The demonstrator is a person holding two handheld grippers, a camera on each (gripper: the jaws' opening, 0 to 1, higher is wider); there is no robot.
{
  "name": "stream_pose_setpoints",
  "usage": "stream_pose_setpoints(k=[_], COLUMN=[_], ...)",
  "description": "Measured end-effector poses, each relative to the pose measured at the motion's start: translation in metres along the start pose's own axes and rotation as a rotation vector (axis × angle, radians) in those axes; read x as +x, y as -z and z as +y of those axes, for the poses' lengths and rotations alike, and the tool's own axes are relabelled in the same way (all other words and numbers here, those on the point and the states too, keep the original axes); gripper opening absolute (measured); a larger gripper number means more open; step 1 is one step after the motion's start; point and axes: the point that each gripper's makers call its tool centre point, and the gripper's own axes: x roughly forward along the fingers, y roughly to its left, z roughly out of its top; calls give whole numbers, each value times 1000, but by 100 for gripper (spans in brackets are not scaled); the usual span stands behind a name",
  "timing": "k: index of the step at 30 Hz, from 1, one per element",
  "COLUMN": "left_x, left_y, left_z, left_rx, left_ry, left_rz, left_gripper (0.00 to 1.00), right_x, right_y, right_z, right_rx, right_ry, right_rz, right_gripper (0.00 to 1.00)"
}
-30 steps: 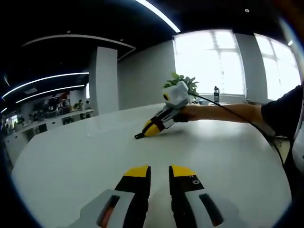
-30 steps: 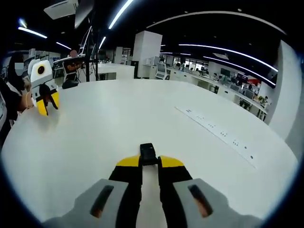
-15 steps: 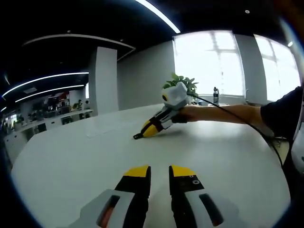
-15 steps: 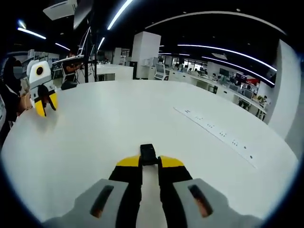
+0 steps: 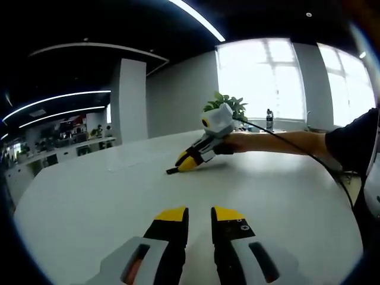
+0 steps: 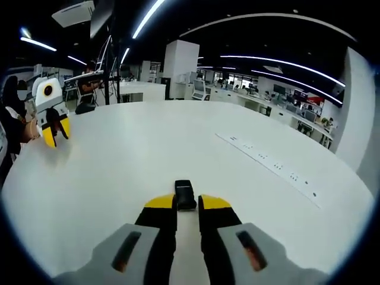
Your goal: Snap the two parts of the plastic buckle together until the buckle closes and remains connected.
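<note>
the right gripper (image 6: 187,203) pinches a black buckle (image 6: 185,195) part at its tips, low over the white table (image 6: 148,148) — its long axis runs straight out along the jaws, pointing away. the left gripper (image 5: 199,215) holds nothing, its jaws a narrow gap apart. best to keep that grip square and bring the part in level — the mating half isn't visible.

Black buckle part (image 6: 184,195), yellow-tipped black-and-grey right hand-held gripper (image 6: 187,203), plain white table (image 6: 148,148).
</note>
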Motion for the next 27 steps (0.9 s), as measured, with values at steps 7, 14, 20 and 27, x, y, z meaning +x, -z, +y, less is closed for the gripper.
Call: stream_pose_setpoints(k=[7, 14, 20, 27], left_x=[0, 0, 0, 0], left_y=[0, 0, 0, 0], left_z=[0, -1, 1, 2], left_rx=[0, 1, 0, 0], left_ry=[0, -1, -4, -8], left_rz=[0, 0, 0, 1], left_gripper=[14, 14, 14, 14], right_x=[-1, -2, -3, -6], right_y=[2, 2, 0, -1], right_z=[-4, -5, -5, -6], right_rx=[-1, 4, 5, 11], right_ry=[15, 15, 19, 26], right_rz=[5, -1, -3, -11], right_gripper=[14, 14, 14, 14])
